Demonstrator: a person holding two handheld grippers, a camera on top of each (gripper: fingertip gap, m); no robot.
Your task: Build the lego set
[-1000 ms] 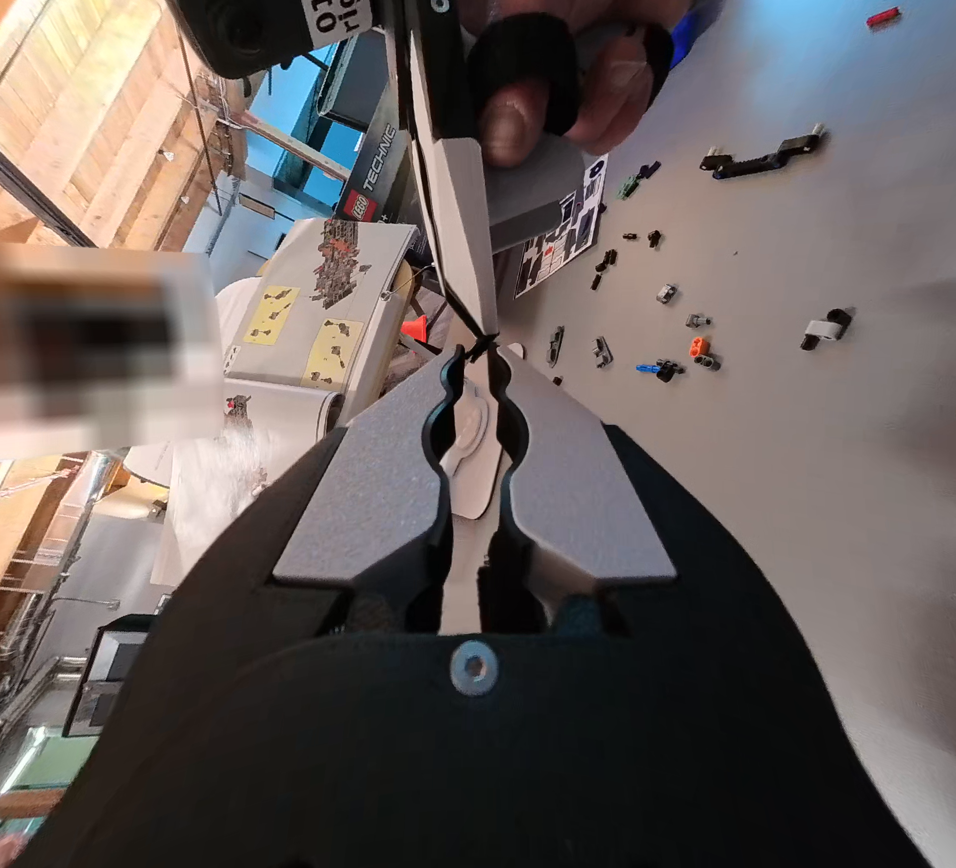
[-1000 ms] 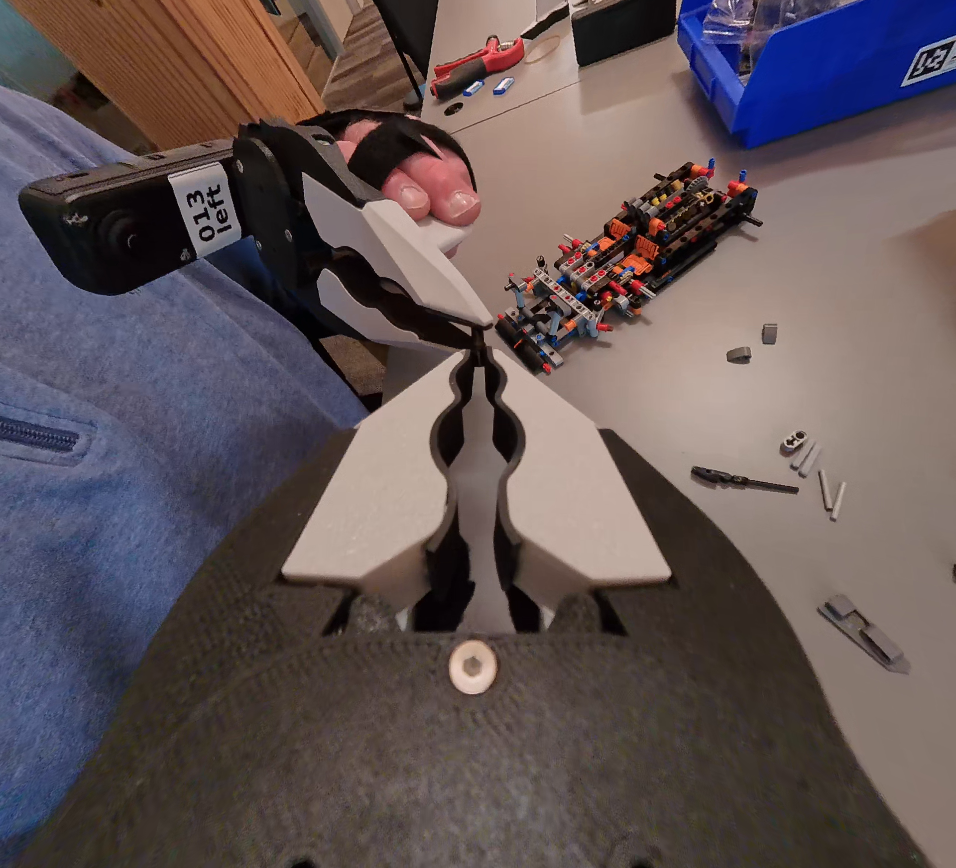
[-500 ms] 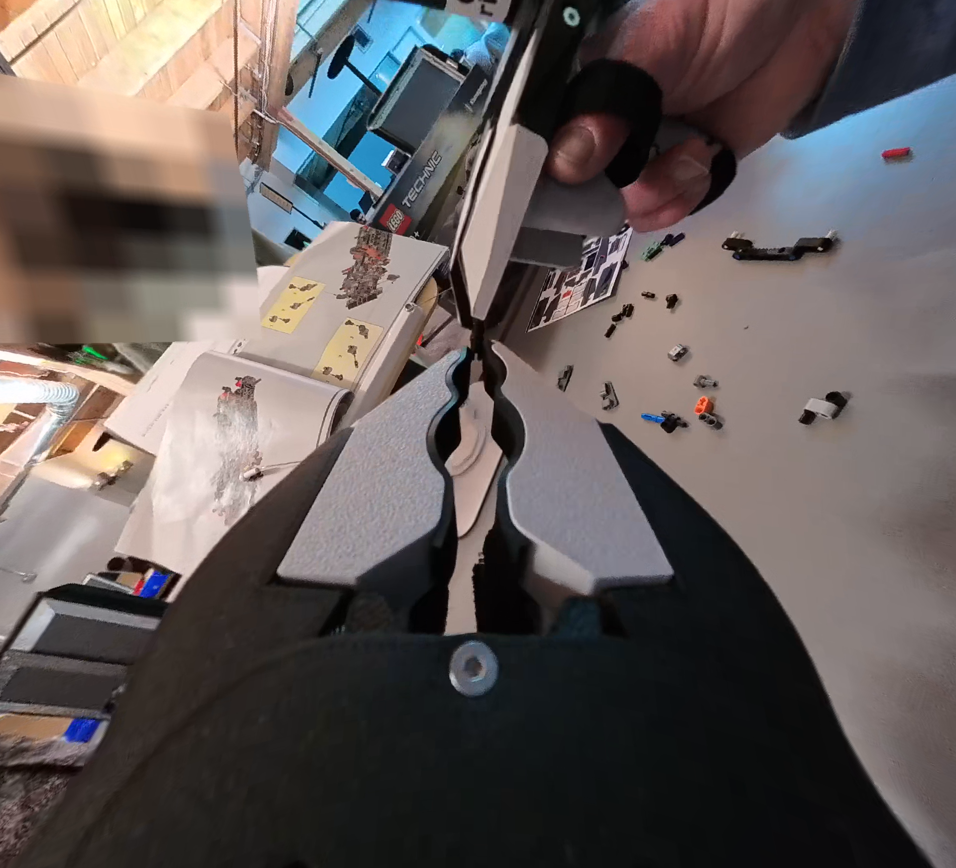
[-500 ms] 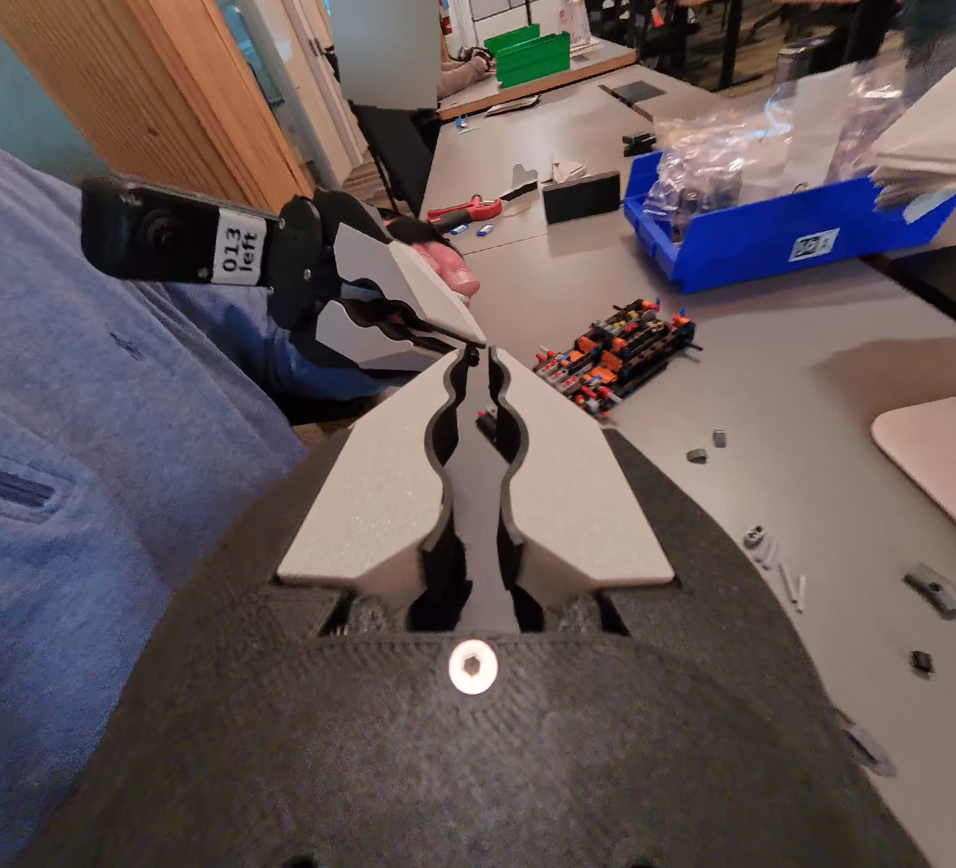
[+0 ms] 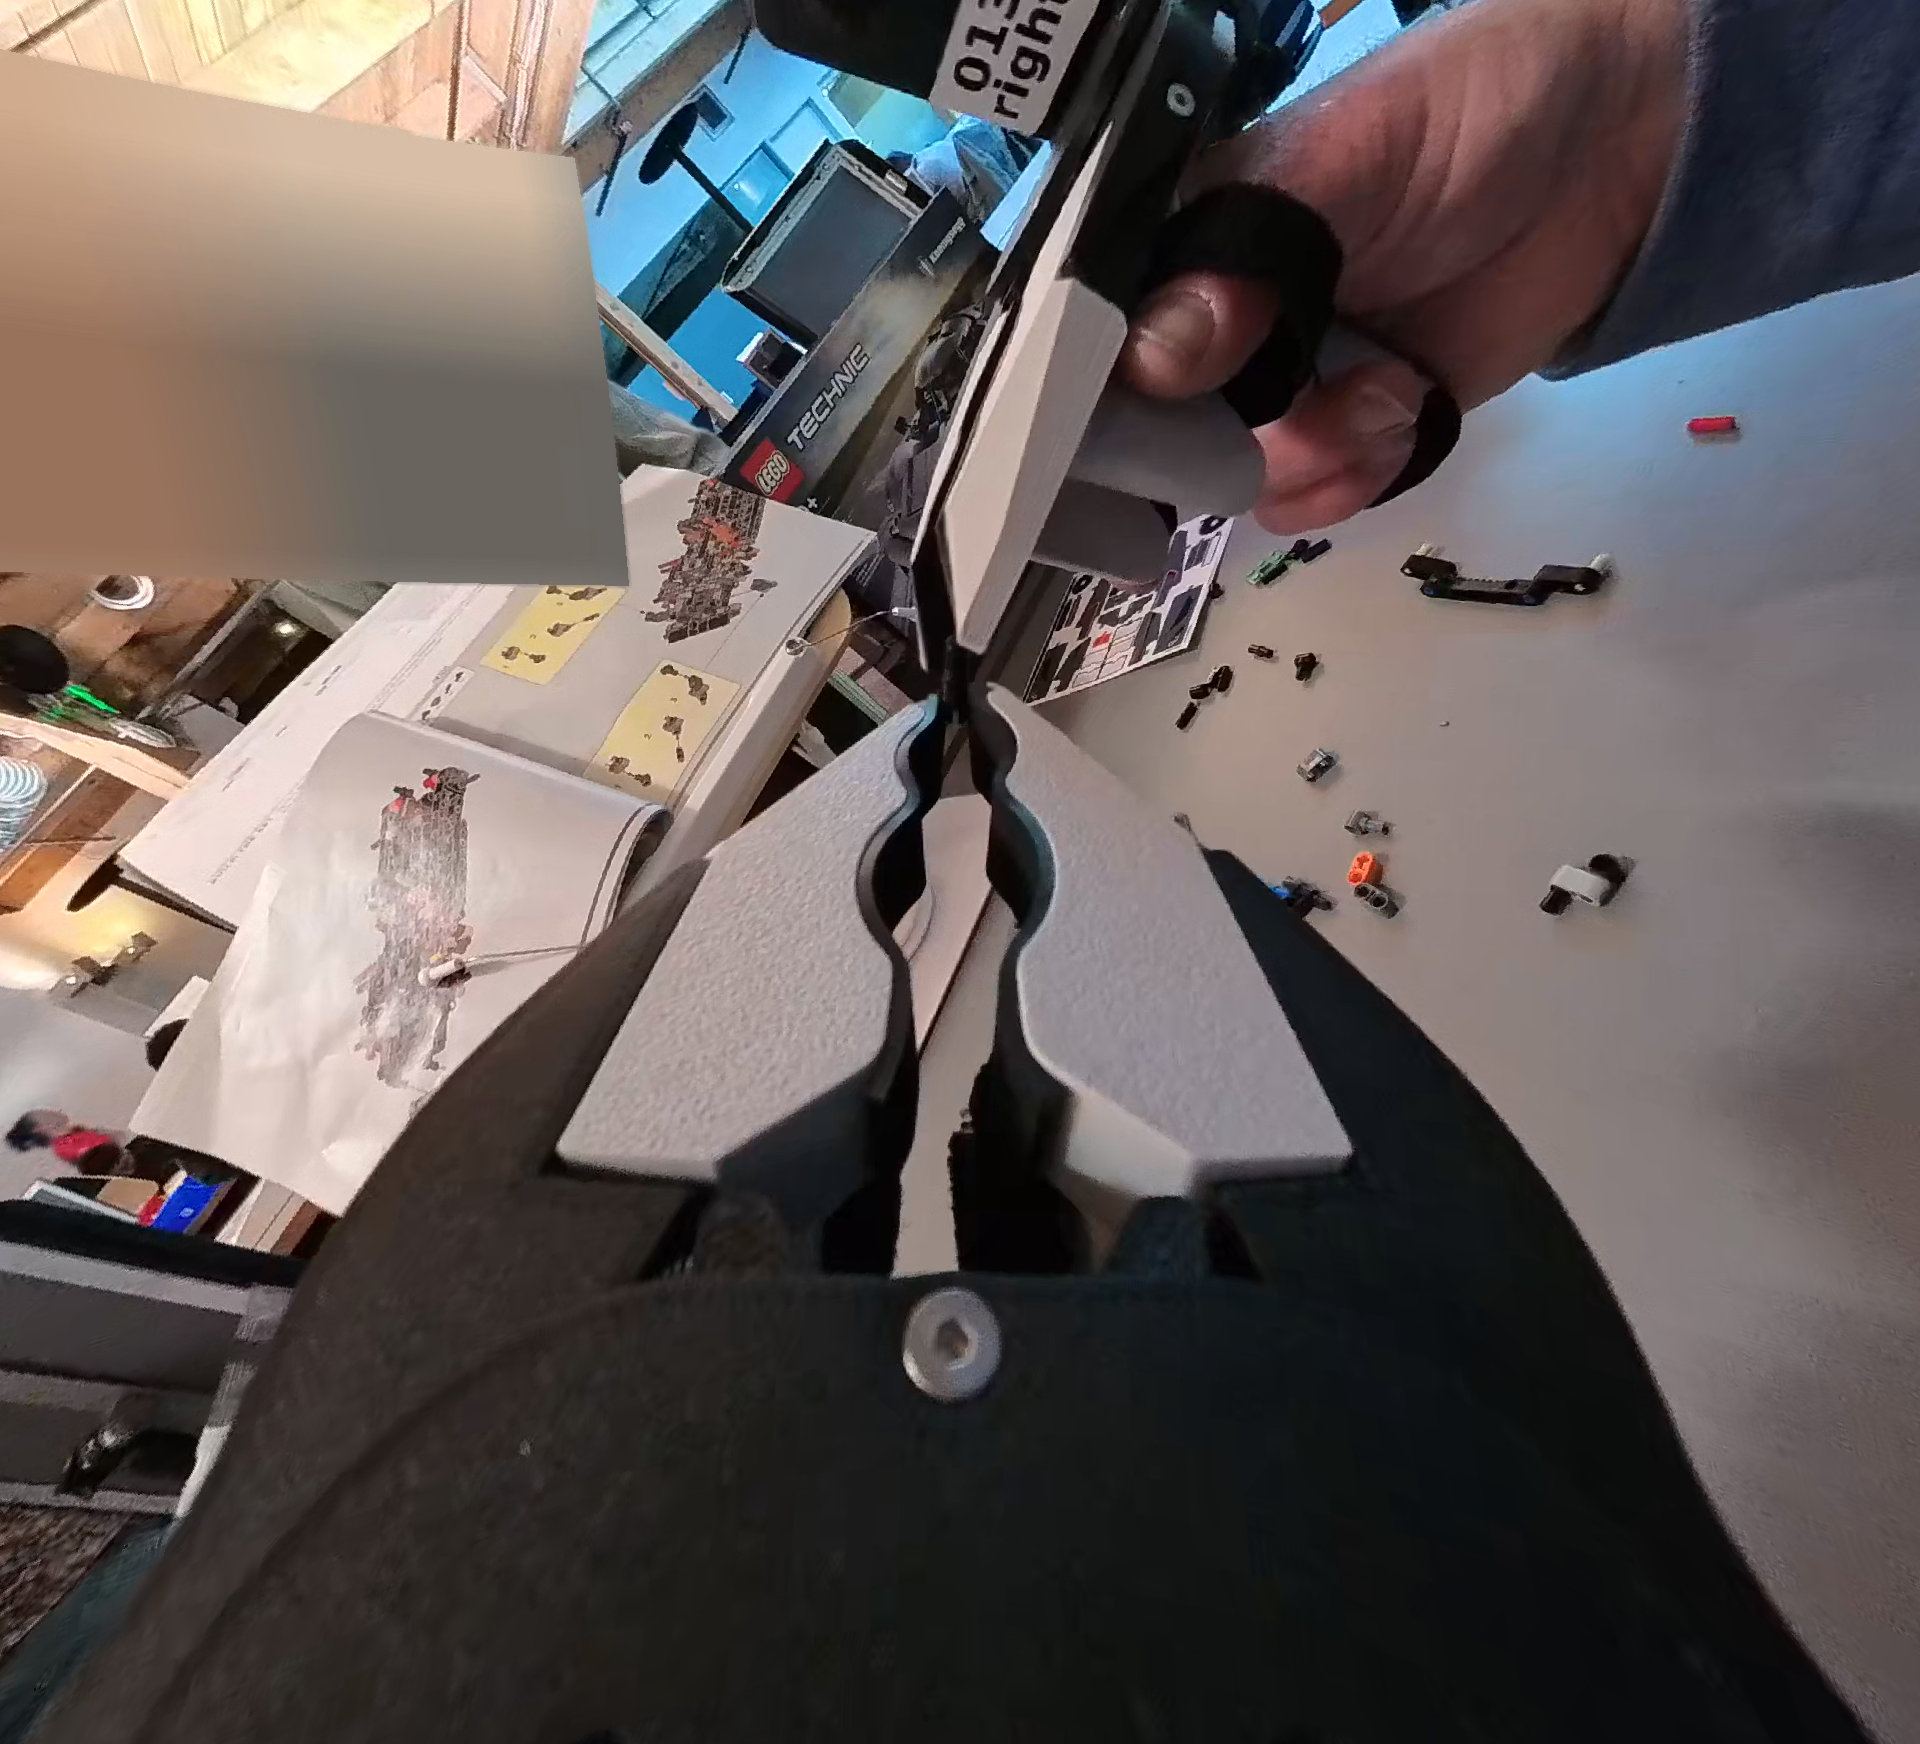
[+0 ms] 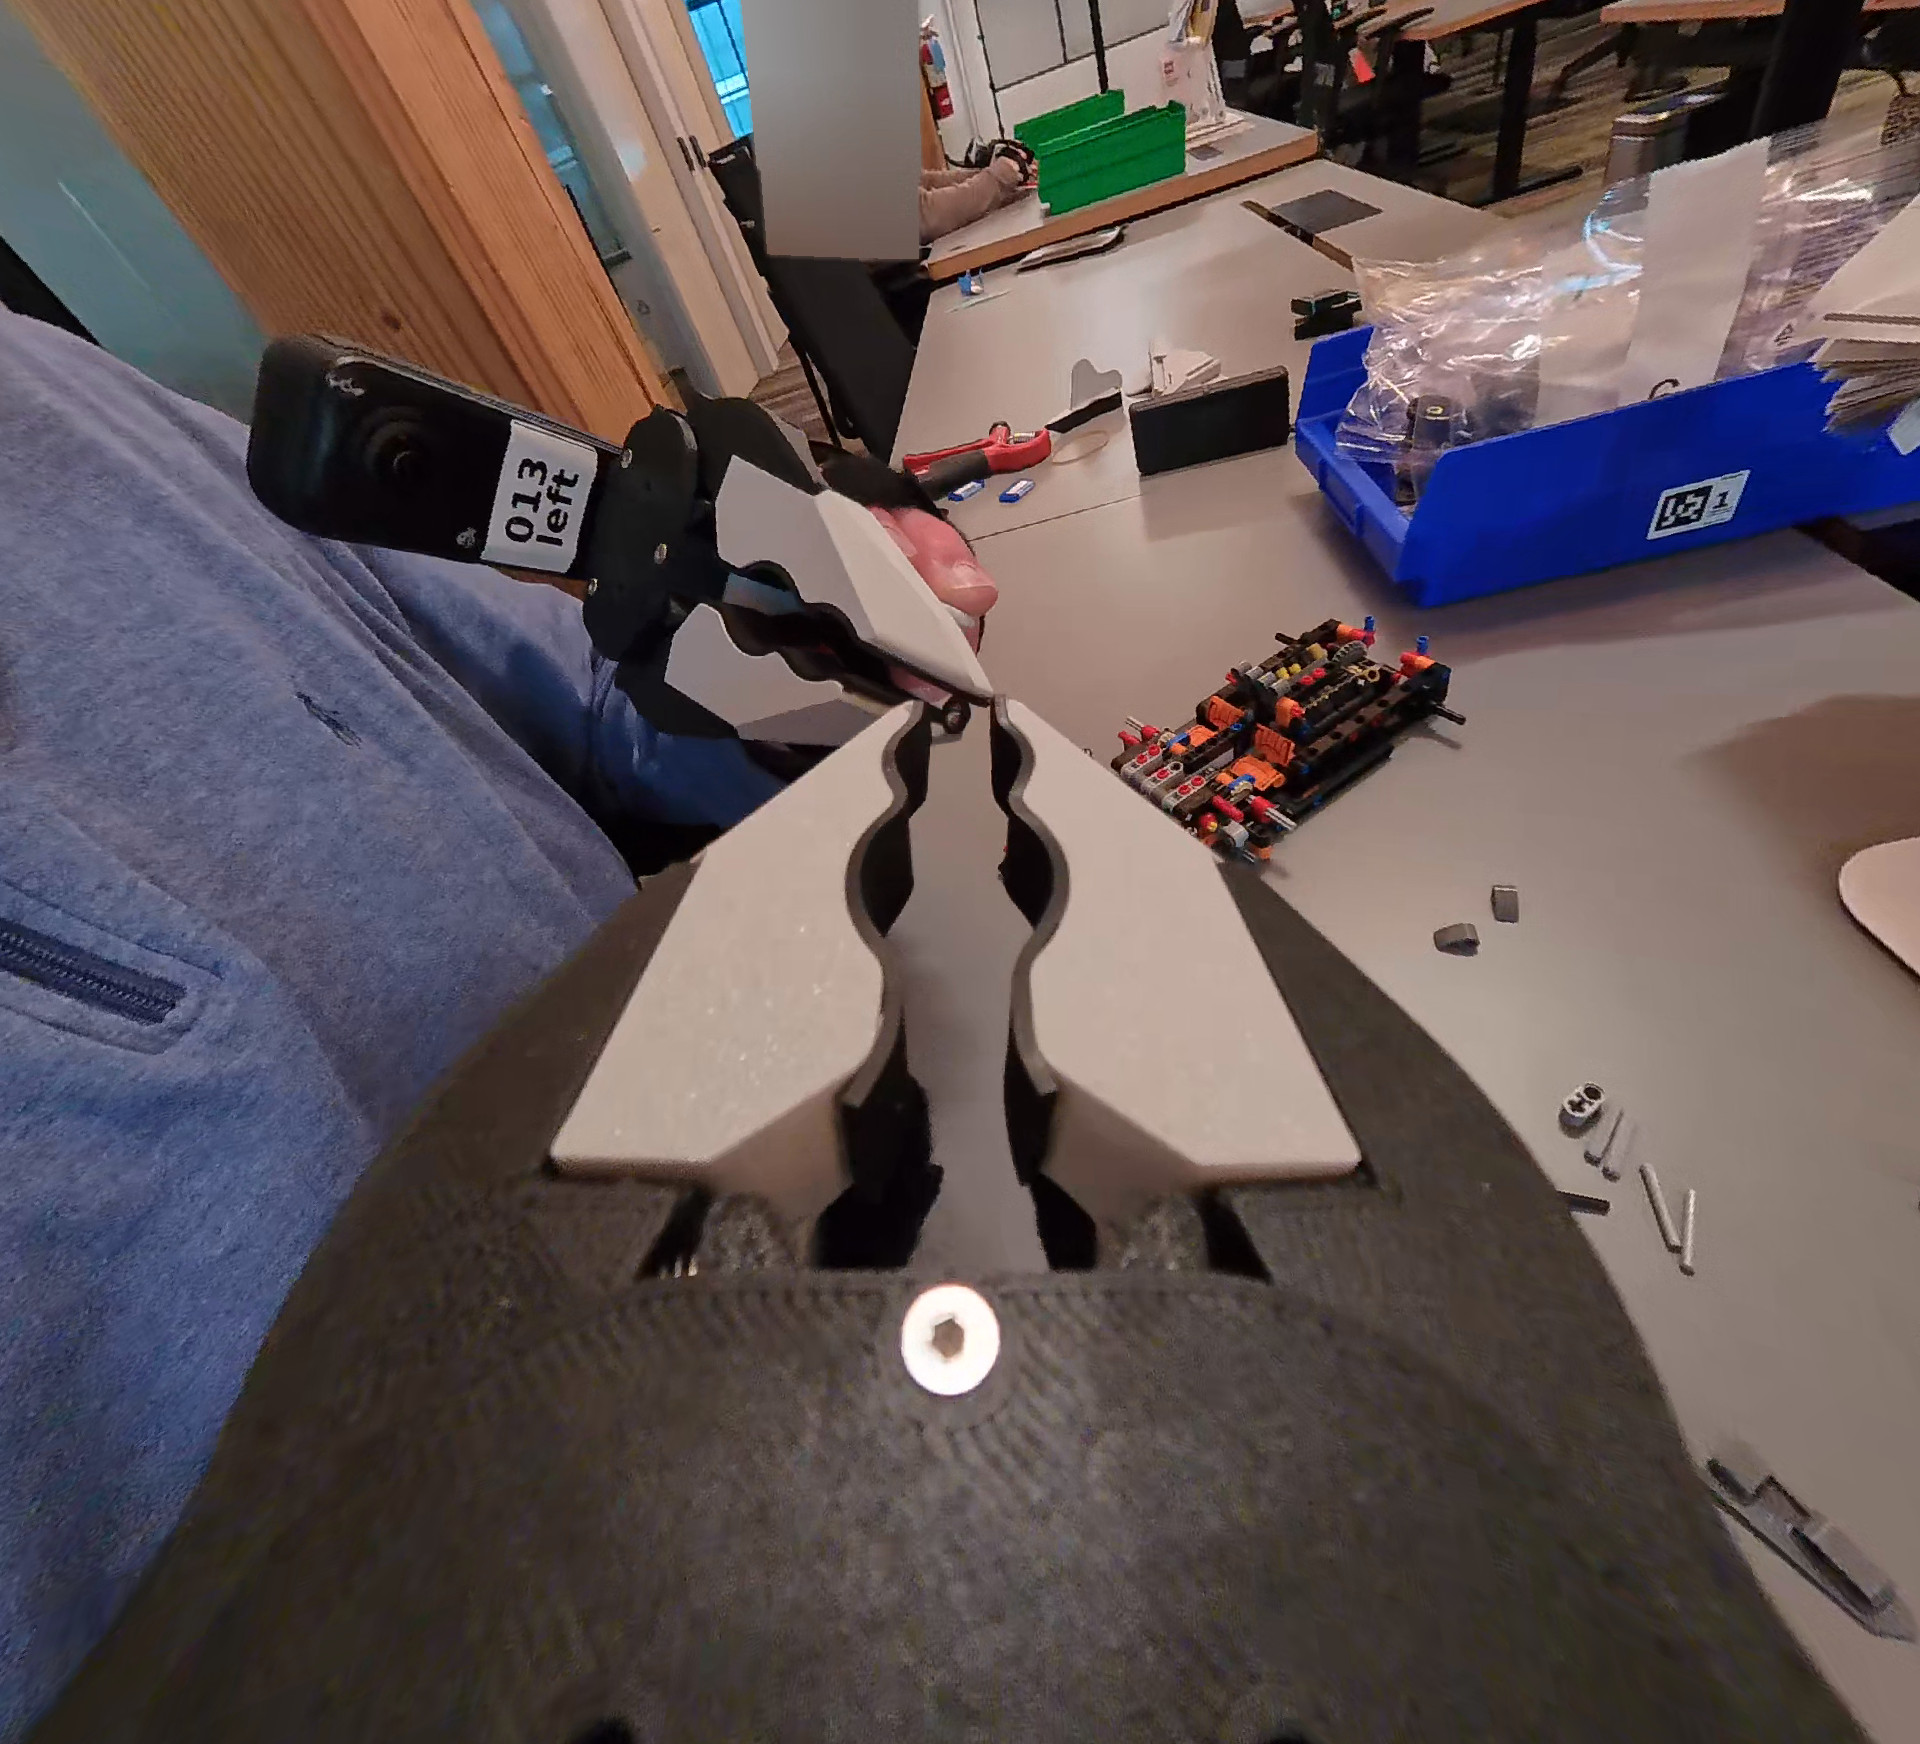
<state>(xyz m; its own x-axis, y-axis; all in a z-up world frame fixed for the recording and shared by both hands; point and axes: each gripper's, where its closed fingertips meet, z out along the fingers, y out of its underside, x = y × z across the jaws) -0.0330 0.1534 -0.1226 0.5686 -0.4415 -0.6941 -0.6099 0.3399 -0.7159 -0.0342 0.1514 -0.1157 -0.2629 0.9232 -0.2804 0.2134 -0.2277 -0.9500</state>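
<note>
Your chassis [image 6: 1283,744] sits part-built on the table [image 6: 1558,1019], loose pieces [image 5: 1371,873] unplaced; left gripper [image 5: 956,718] and right gripper [image 6: 956,707], both narrowed, pinch a small black piece [image 6: 954,714] tip to tip.

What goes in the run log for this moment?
left claw: shut on small black piece | right claw: tips meeting it, grip unclear | chassis build: on table, untouched

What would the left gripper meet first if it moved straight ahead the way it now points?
Almost at once, the right gripper: its tips sit tip to tip with the left gripper, and a small black piece lies between them. Which gripper holds that piece is unclear.
</note>
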